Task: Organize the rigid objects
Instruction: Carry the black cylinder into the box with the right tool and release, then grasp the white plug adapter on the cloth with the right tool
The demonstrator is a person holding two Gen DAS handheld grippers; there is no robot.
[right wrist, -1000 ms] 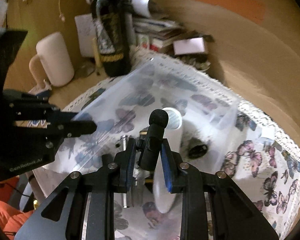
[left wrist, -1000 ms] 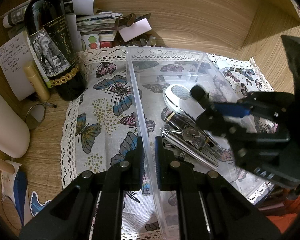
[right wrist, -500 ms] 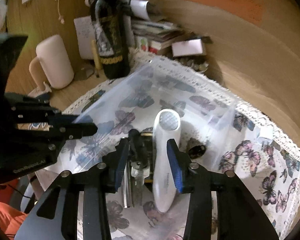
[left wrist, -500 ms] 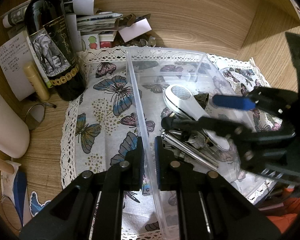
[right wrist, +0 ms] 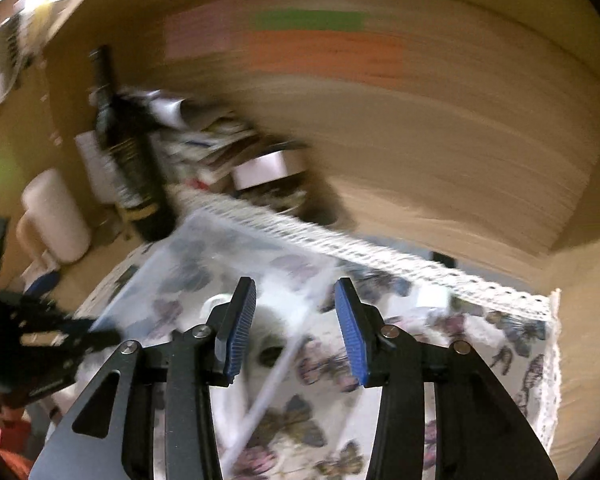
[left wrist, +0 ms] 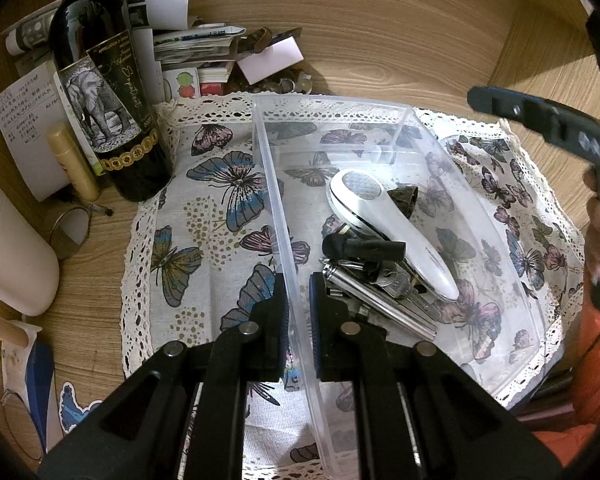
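Observation:
A clear plastic bin (left wrist: 384,112) sits on a butterfly-print cloth (left wrist: 204,220). My left gripper (left wrist: 299,312) is shut on the bin's left wall. In the bin lie a white handheld device (left wrist: 384,220), a small black microphone (left wrist: 360,247), a metal tool with keys (left wrist: 380,292) and a small black cone (left wrist: 405,197). My right gripper (right wrist: 296,328) is open and empty, lifted above the bin's right side; one finger (left wrist: 540,120) shows at the right of the left wrist view. The right wrist view is blurred by motion.
A dark wine bottle (left wrist: 104,92) stands at the cloth's back left, with a yellow tube (left wrist: 73,162), a note, stacked papers and booklets (left wrist: 196,48) behind. A white mug (left wrist: 12,248) lies at the left. Wooden walls close the back and right.
My right gripper opened, left the black microphone lying in the bin, and pulled up and away to the right. My left gripper has kept its hold on the bin wall.

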